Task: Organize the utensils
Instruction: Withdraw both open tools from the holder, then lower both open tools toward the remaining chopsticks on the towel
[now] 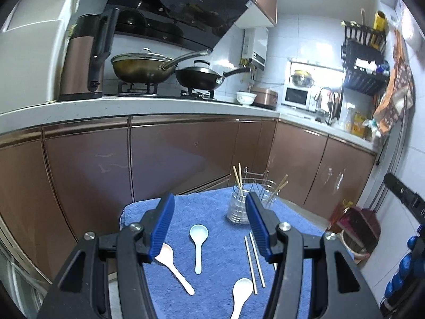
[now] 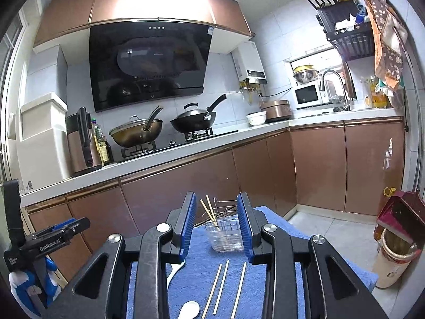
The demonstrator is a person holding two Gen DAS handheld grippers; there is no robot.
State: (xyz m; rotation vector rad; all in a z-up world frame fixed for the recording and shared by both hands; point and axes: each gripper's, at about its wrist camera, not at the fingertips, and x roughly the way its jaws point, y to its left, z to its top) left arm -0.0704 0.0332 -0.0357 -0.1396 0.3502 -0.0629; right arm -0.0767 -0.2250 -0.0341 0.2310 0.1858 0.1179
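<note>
Left wrist view, nearest item: left gripper (image 1: 209, 222), jaws spread apart with nothing between the blue pads, held above a blue towel (image 1: 220, 279) covering a small table.

On the towel, from near to far: a white spoon (image 1: 241, 295) at the lower edge; a second white spoon (image 1: 174, 268) lying diagonally, its bowl tucked beside the left pad; a pale blue spoon (image 1: 198, 244) with its bowl pointing away; a pair of chopsticks (image 1: 255, 261) side by side just right of the spoons.

At the far end of the towel: a clear utensil holder (image 1: 240, 207) in a wire frame, with chopsticks standing upright in it.

Right wrist view, nearest item: right gripper (image 2: 216, 226), jaws parted and empty, pads apart. Beneath it three loose chopsticks (image 2: 221, 285) lie roughly parallel on the towel, a white spoon bowl near them at the lower edge. The holder sits just beyond the fingertips.

Background: brown cabinets (image 1: 172, 159), white counter, two woks (image 1: 170, 73) on the hob, black range hood above.
</note>
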